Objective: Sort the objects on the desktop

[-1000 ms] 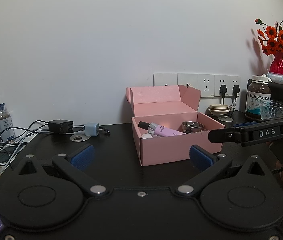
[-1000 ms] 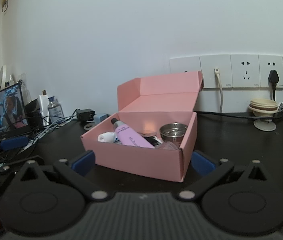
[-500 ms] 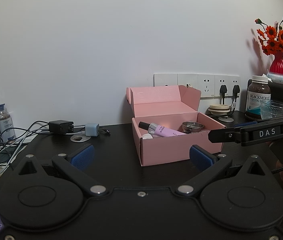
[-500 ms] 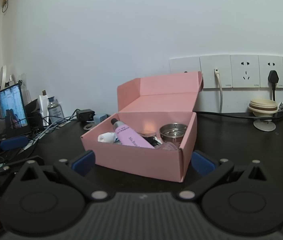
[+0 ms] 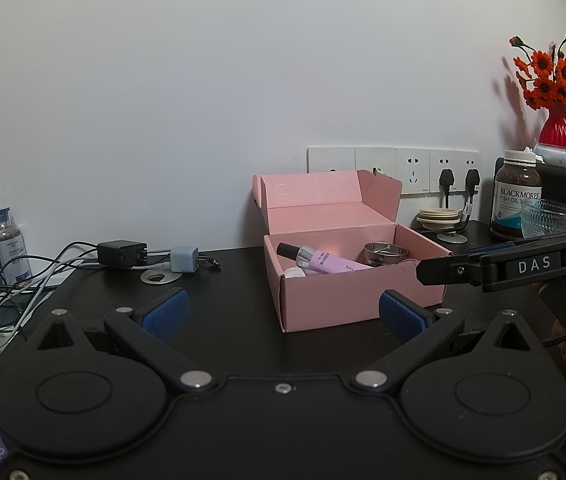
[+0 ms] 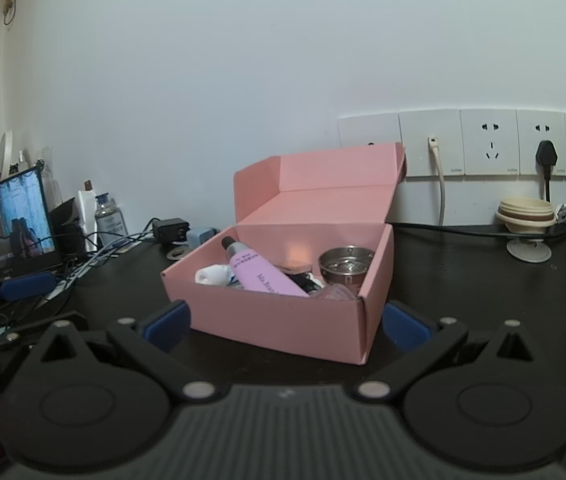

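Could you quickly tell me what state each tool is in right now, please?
Left tool: open, holding nothing.
Right tool: open, holding nothing; the pink box sits just ahead between its fingers.

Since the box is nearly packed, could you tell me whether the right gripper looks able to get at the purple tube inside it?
Probably yes. The pink box stands open, lid folded back, and the purple tube lies on top, uncovered. The right gripper is open and empty, facing the box's front wall, so it would need to come over that wall.
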Demonstrator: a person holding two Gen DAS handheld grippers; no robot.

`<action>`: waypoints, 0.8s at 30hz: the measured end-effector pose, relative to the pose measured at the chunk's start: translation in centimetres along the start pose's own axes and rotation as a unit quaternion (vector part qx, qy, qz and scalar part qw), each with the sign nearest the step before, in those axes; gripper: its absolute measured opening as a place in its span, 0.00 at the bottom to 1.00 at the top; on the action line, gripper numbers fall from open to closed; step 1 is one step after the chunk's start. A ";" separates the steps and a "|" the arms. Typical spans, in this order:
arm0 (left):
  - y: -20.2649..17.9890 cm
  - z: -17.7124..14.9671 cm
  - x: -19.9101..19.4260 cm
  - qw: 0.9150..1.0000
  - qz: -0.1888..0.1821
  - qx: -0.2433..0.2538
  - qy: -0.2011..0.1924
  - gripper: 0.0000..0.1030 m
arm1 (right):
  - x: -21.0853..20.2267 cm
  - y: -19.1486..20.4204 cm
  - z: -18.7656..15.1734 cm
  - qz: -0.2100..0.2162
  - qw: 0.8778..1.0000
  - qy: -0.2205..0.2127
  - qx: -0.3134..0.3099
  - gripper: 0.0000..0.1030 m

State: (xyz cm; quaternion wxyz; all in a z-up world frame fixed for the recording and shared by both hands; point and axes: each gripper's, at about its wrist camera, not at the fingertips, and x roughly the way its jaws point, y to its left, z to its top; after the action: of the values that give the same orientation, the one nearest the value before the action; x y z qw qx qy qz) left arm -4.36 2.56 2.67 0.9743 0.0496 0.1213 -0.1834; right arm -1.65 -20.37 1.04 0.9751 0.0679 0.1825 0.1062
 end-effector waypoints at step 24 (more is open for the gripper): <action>-0.2 0.0 0.0 1.000 0.001 0.000 0.001 1.00 | 0.1 0.0 0.0 -0.001 1.000 0.001 0.003 0.99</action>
State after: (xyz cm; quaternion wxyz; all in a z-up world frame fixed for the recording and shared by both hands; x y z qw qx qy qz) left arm -4.40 2.40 2.66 0.9744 0.0503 0.1217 -0.1821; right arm -1.61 -20.38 0.99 0.9747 0.0709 0.1844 0.1050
